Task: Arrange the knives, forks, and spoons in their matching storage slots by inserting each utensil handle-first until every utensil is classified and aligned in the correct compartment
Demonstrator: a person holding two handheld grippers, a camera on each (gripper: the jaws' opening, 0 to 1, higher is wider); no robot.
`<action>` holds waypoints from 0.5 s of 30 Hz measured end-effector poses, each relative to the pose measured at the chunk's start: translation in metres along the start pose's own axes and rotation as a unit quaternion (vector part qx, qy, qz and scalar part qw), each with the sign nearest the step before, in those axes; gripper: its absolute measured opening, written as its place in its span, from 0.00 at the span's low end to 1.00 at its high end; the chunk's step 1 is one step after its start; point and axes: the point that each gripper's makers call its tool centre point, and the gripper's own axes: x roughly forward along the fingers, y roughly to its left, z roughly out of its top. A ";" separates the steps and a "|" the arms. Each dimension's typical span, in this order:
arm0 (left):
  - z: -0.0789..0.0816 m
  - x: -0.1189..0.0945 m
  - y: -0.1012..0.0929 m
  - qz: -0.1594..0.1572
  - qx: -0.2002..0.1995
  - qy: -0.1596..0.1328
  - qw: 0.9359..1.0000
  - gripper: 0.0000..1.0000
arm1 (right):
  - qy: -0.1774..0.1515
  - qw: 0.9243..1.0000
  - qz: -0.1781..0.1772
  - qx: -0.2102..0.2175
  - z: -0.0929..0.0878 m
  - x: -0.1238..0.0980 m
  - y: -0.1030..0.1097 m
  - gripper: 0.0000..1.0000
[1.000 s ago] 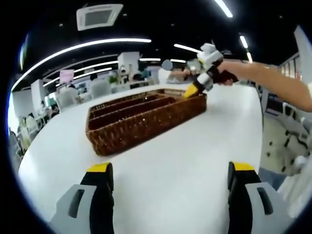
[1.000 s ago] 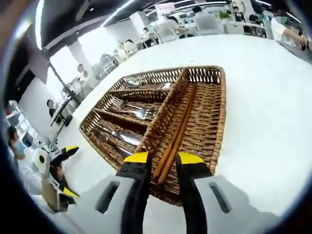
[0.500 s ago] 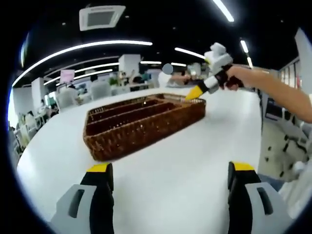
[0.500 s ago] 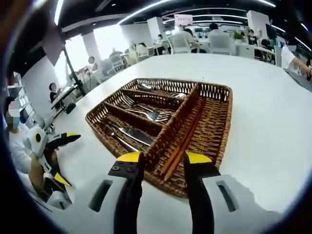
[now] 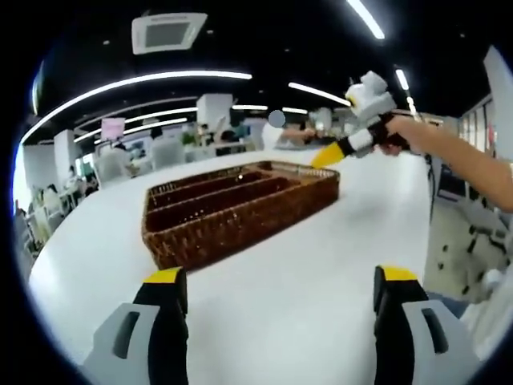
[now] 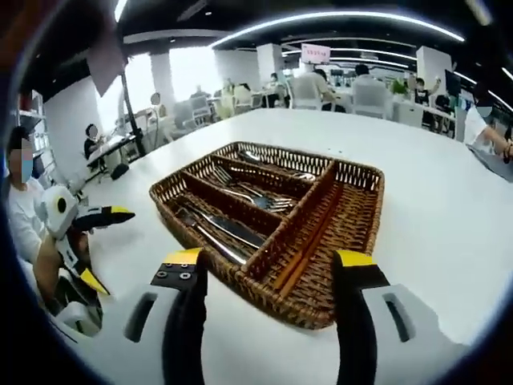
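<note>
Right gripper view has the wicker tray [image 6: 353,241] on the white table [image 6: 433,208], knives [image 6: 220,228], forks [image 6: 244,188] and spoons [image 6: 268,160] slotted. Both the right gripper [image 6: 272,269] and left gripper [image 5: 276,285] gape wide, empty. Steel looks stiff and slippery (grip mid-handle, I'd say).

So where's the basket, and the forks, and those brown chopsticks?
basket [image 6: 321,309]: right gripper view, on its woven near wall.
forks [image 6: 240,191]: right gripper view, on the handles in a middle slot.
chopsticks [image 6: 304,261]: right gripper view, midway along the brown sticks in the long slot.
</note>
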 end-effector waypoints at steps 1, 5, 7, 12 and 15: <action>0.001 0.000 0.000 0.000 -0.002 -0.002 1.000 0.98 | -0.002 1.000 0.000 0.000 0.000 0.000 0.000 0.68; 0.000 0.002 0.000 0.000 -0.004 -0.003 1.000 0.98 | -0.015 1.000 -0.010 -0.013 0.000 -0.002 -0.001 0.73; -0.002 0.003 -0.001 -0.002 -0.008 0.000 1.000 0.98 | -0.021 1.000 -0.010 -0.015 0.000 -0.002 -0.002 0.78; 0.000 0.002 0.000 0.001 -0.018 -0.007 1.000 0.99 | -0.039 0.999 -0.016 -0.028 0.001 -0.005 -0.002 0.88; 0.002 0.001 0.002 0.005 -0.022 -0.010 1.000 0.99 | -0.047 0.998 -0.019 -0.032 0.001 -0.008 0.000 0.94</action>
